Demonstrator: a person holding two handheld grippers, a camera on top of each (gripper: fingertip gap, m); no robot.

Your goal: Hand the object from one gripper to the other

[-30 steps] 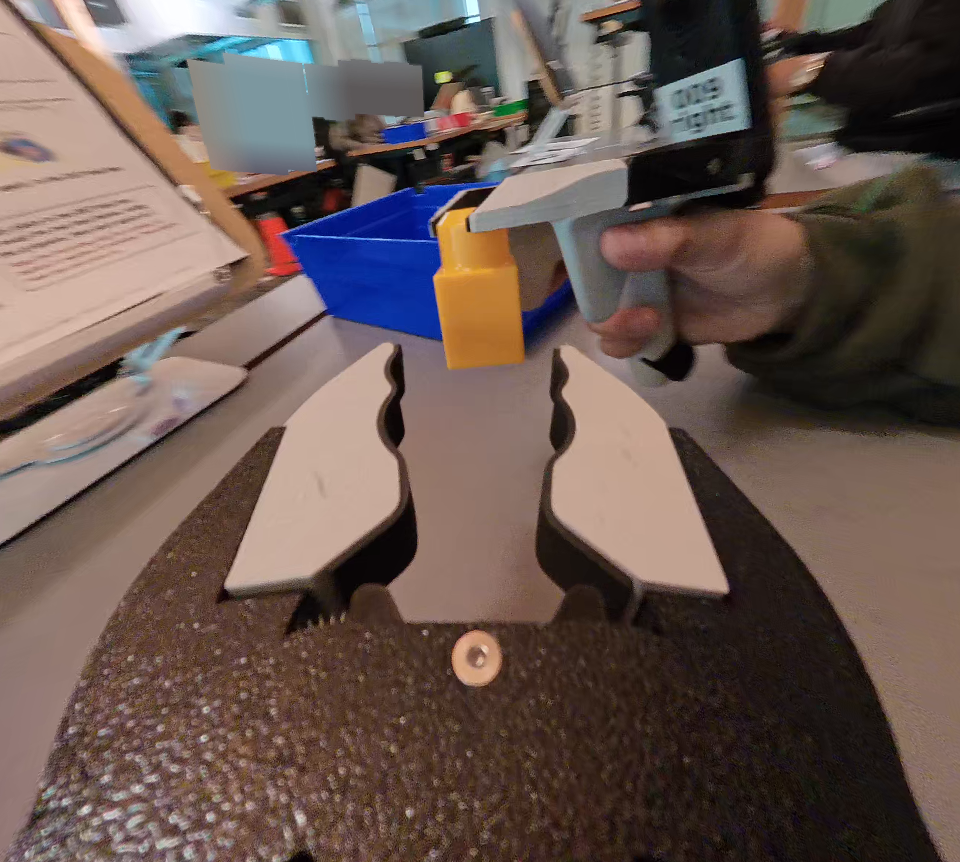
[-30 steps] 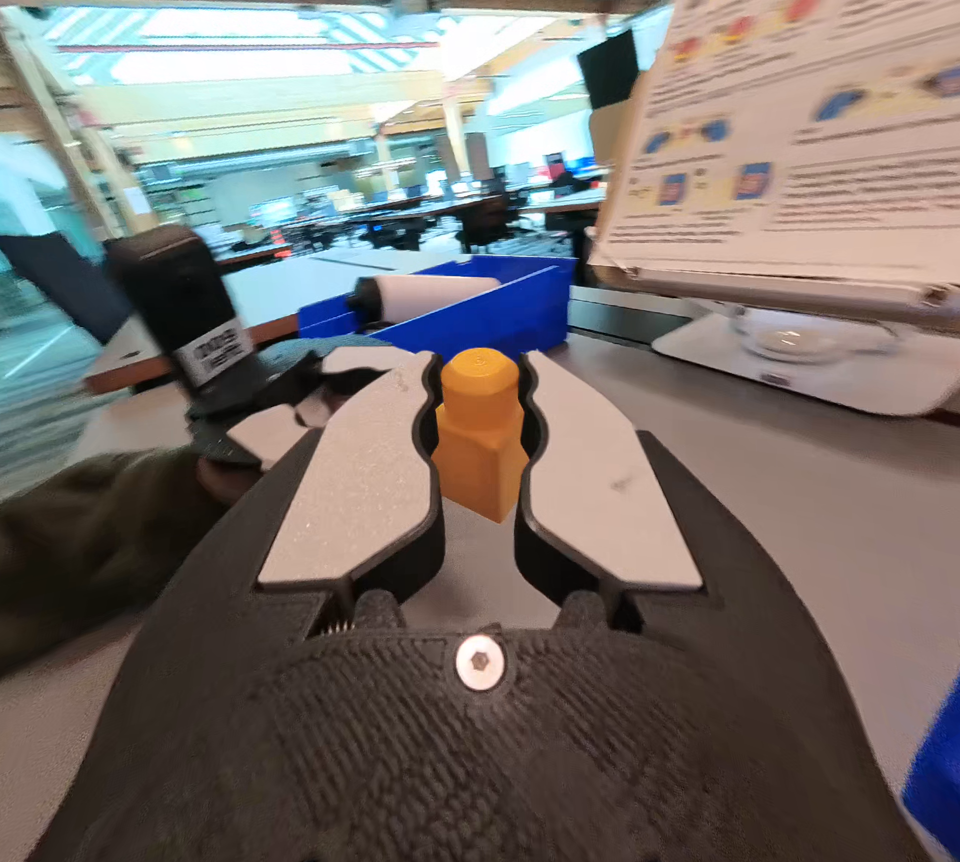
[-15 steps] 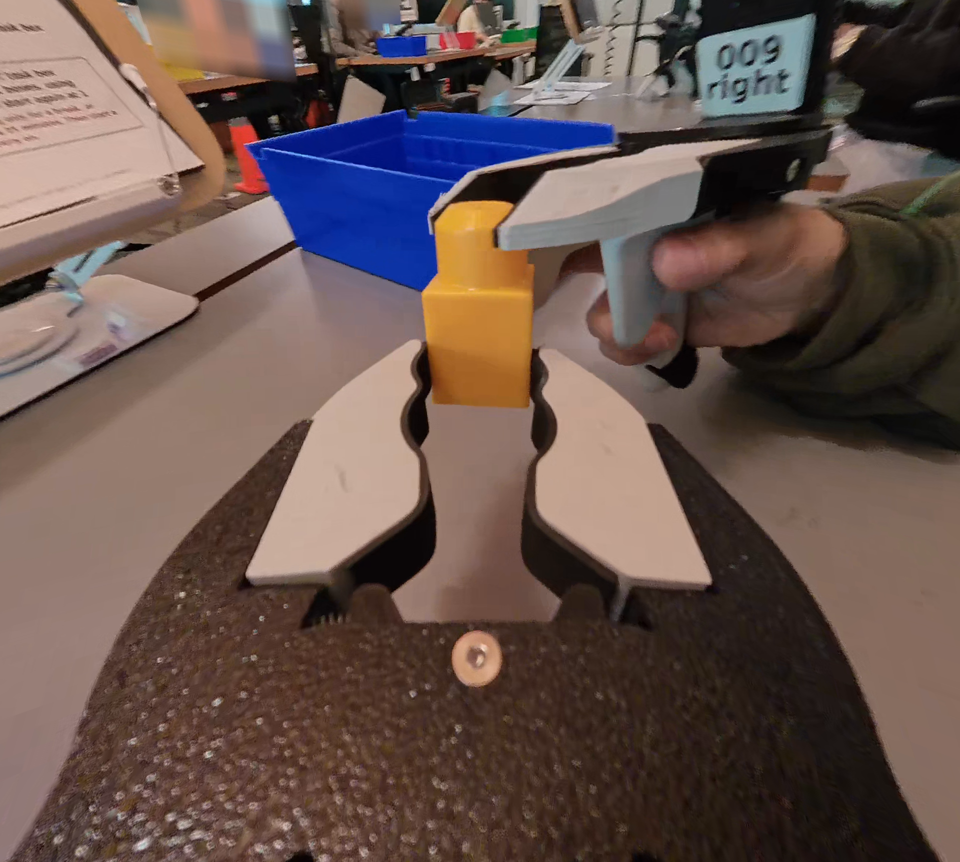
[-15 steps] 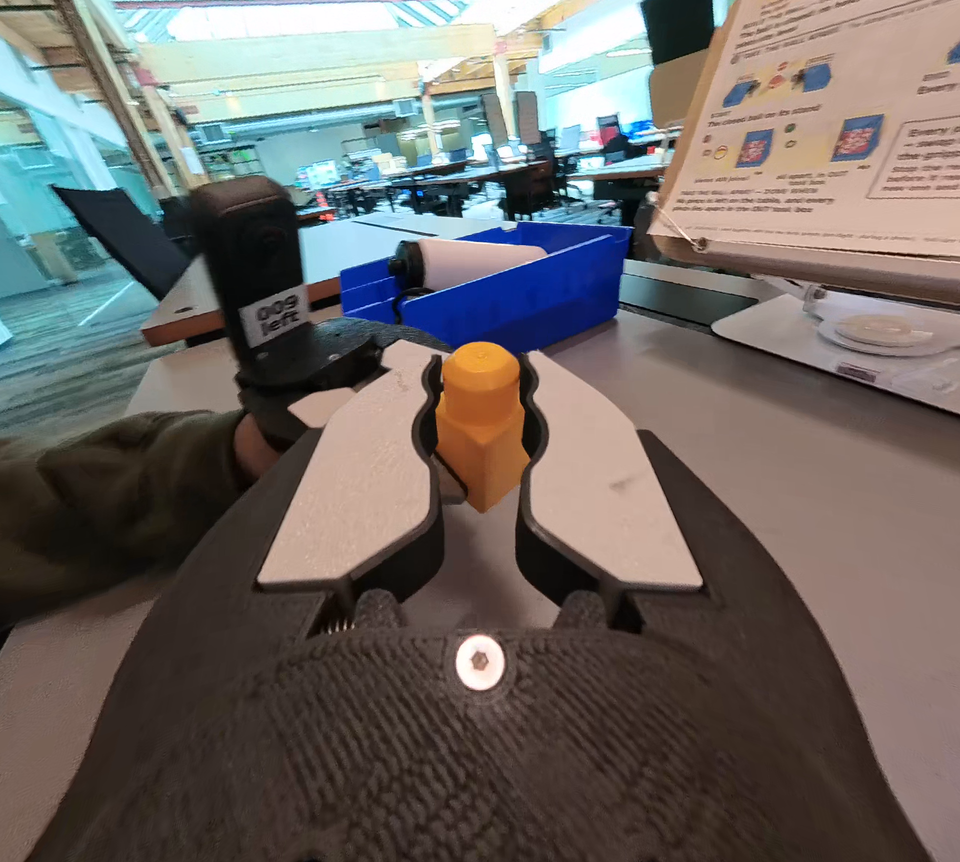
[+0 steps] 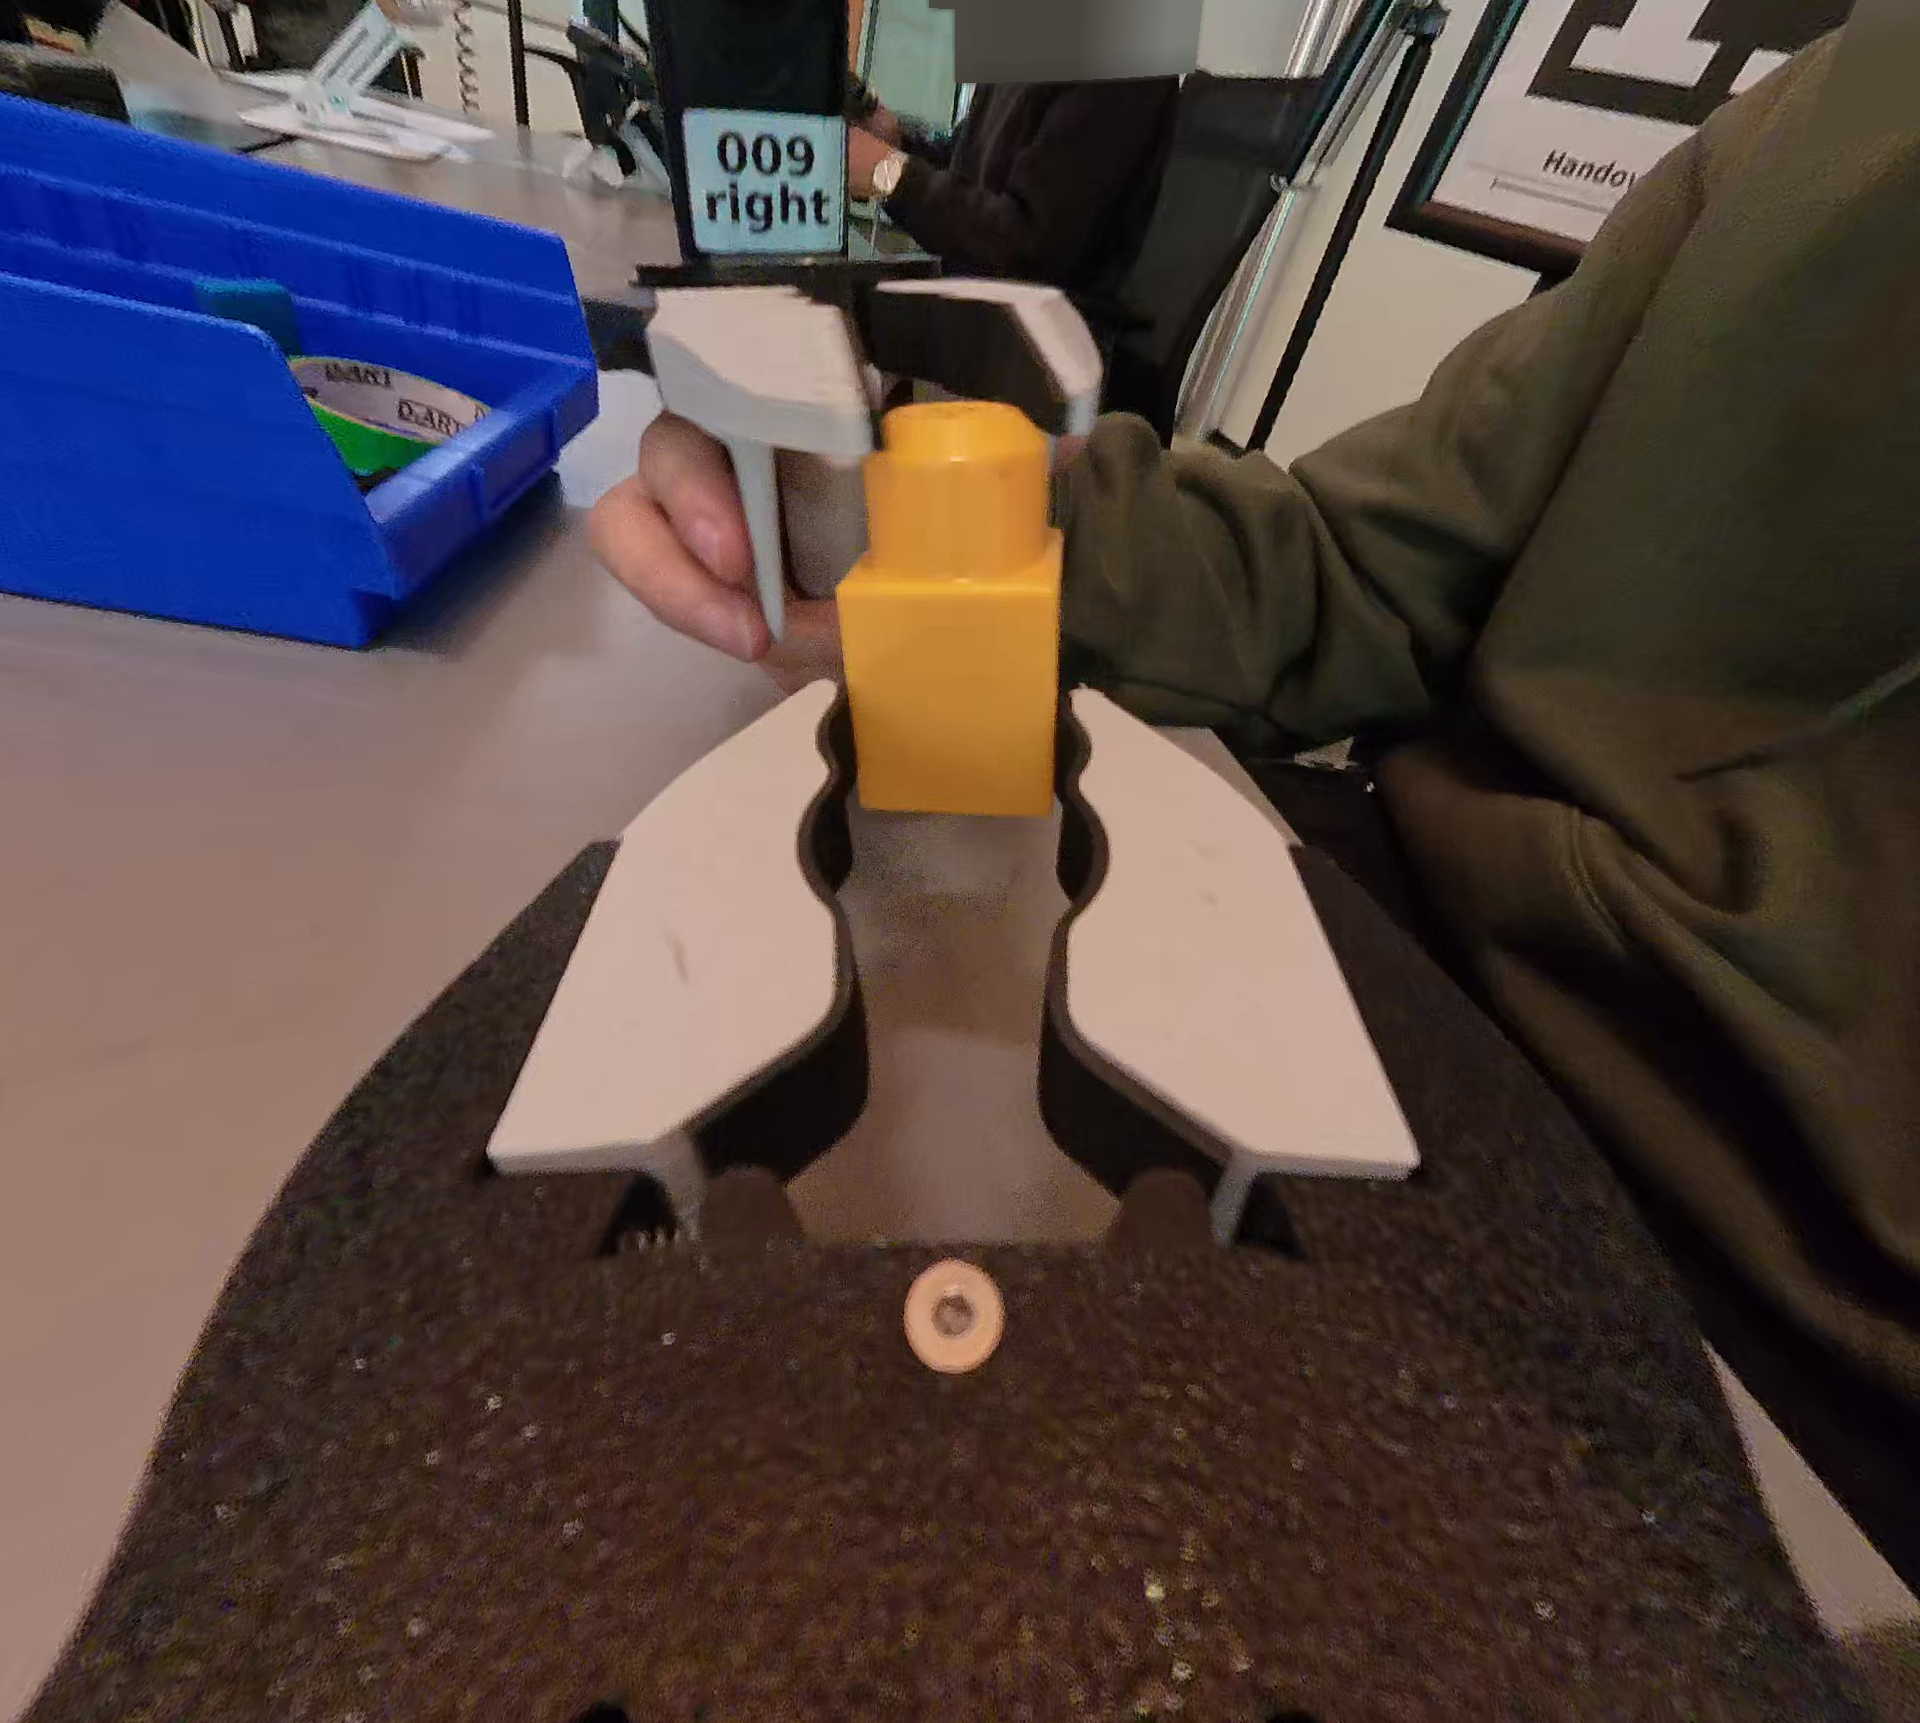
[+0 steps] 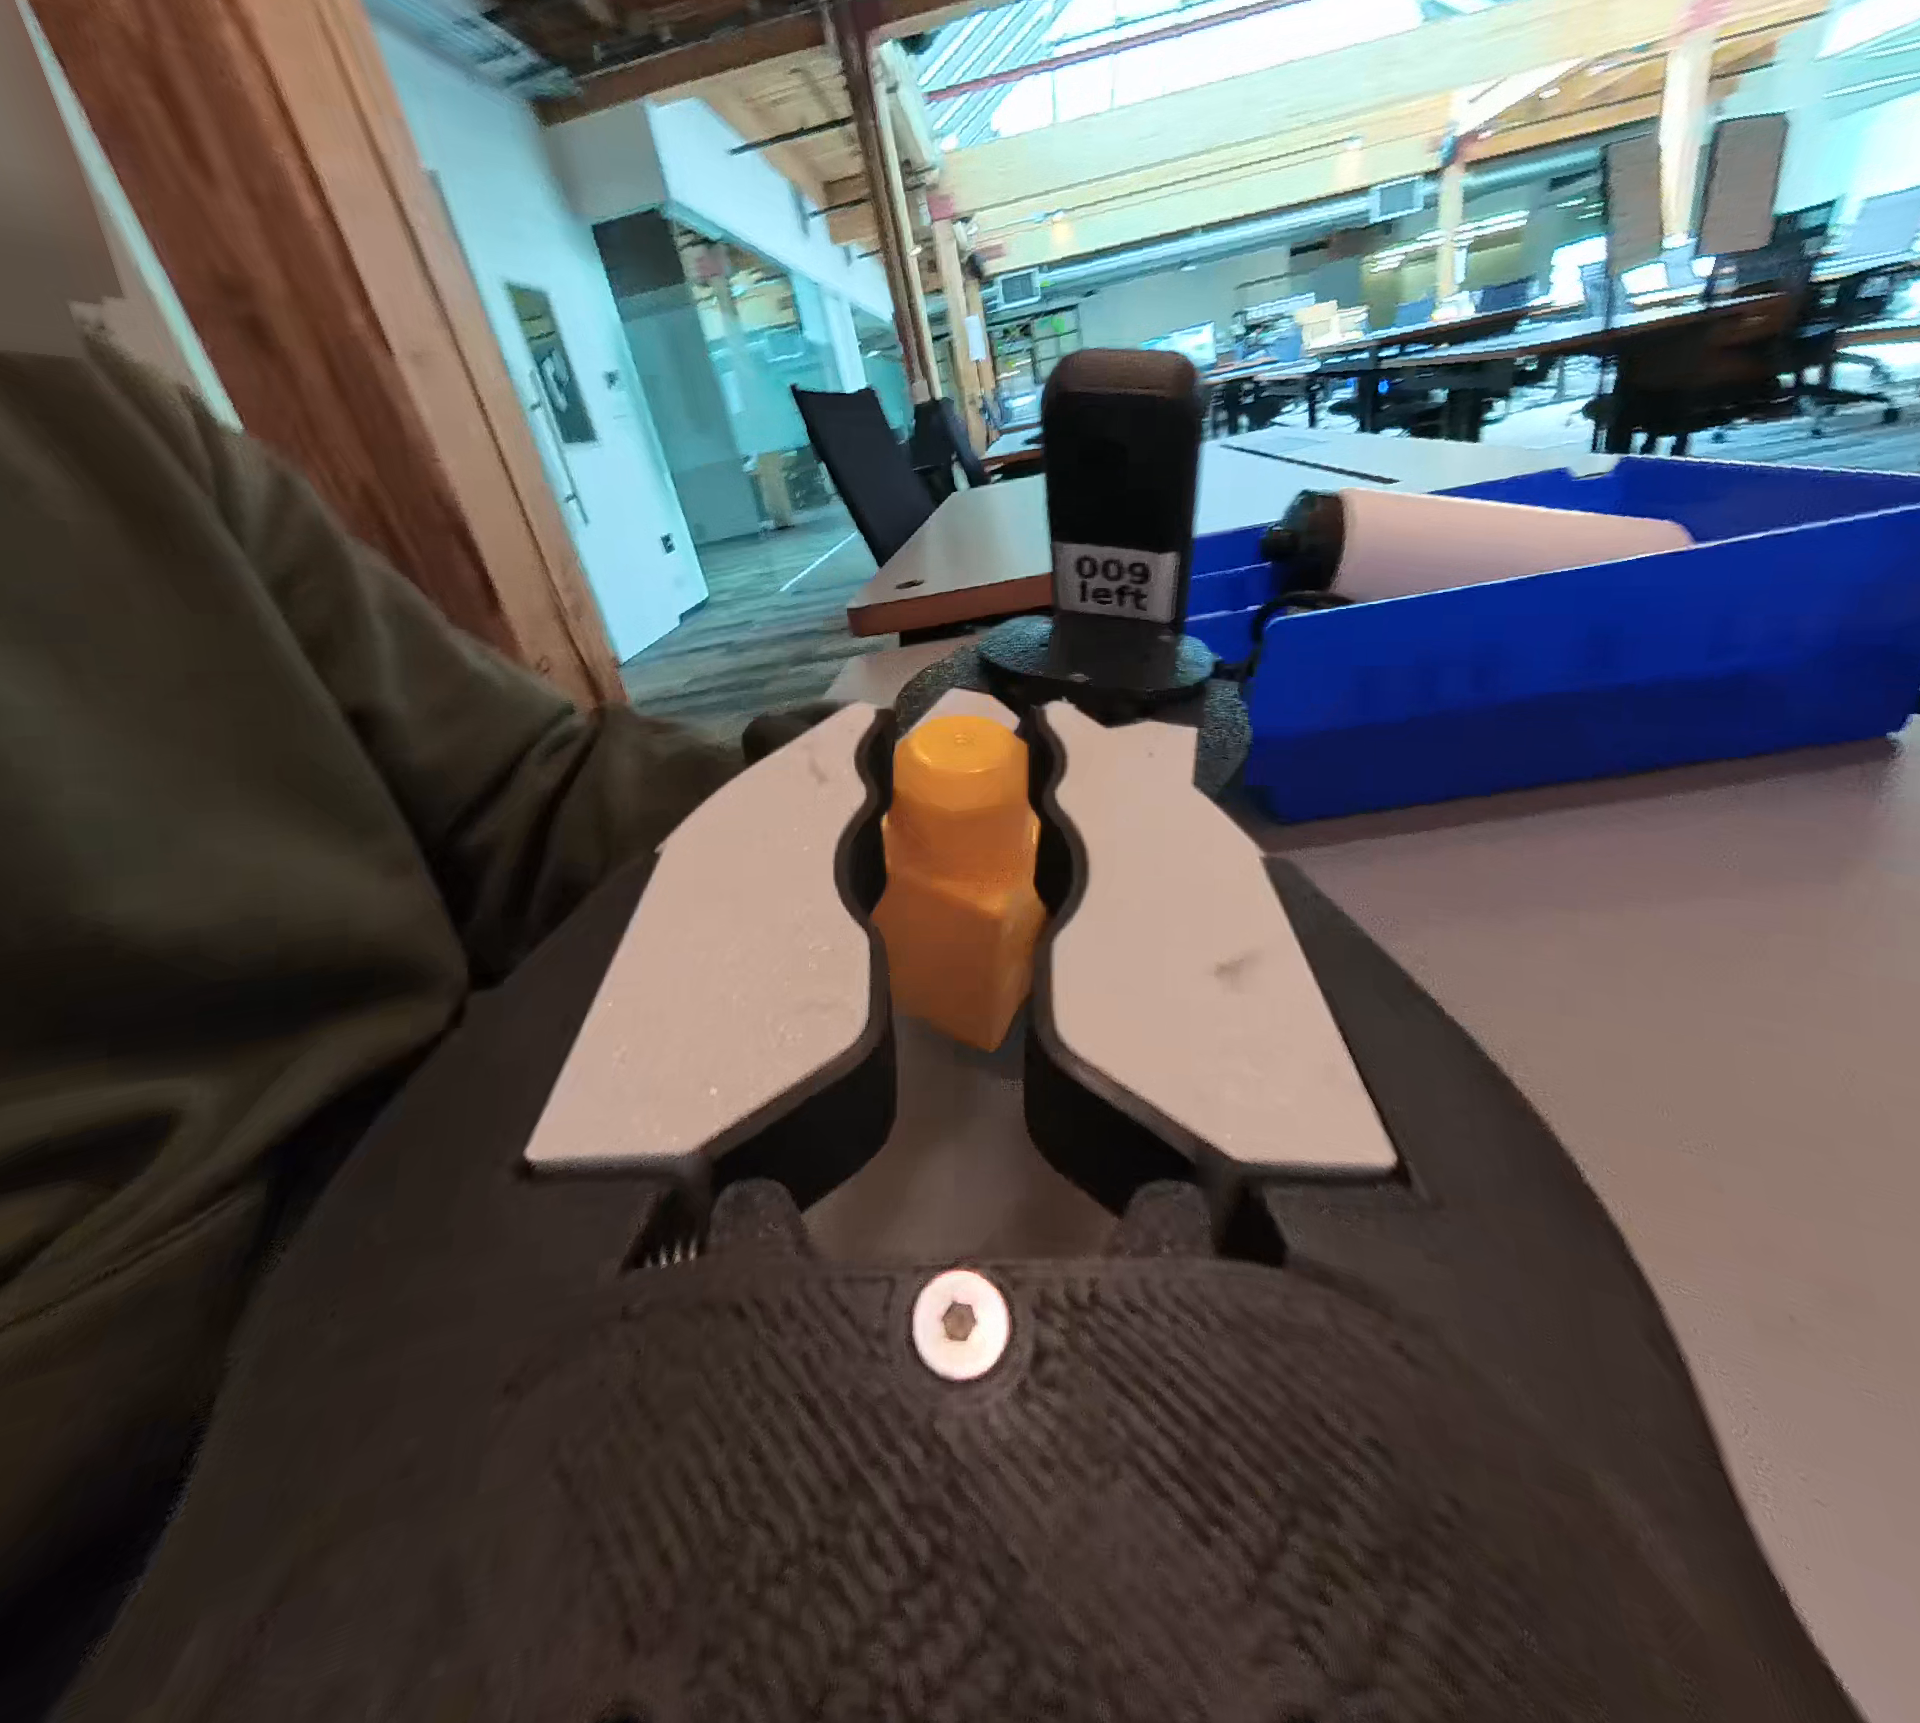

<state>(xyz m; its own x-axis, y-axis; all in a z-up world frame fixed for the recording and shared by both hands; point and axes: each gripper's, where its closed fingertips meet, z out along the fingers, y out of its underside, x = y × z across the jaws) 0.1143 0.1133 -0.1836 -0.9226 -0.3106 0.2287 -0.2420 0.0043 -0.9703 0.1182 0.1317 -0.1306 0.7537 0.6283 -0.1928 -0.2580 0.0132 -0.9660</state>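
A yellow toy block [image 5: 951,676] with a round stud on top is held upright above the grey table [image 5: 312,842]. In the left wrist view, my left gripper [image 5: 951,723] is shut on the block's square lower body, with its fingertips against both sides. My right gripper [image 5: 883,395] faces me from behind the block and grips the stud from above. In the right wrist view, my right gripper [image 6: 956,738] is shut on the block [image 6: 961,894]. The left gripper's black camera housing [image 6: 1117,510] stands just beyond it. Its fingertips are hidden.
A blue bin [image 5: 208,447] holding a tape roll [image 5: 384,416] stands on the table to the left. In the right wrist view the bin [image 6: 1558,686] holds a white roll [image 6: 1496,541]. An olive sleeve [image 5: 1455,530] fills the right side. The tips of one gripper are about 5 cm away from the tips of the other.
My left gripper moved up to the block and its fingers closed on the lower body. Both grippers swung round and now face each other. The right gripper kept its hold.
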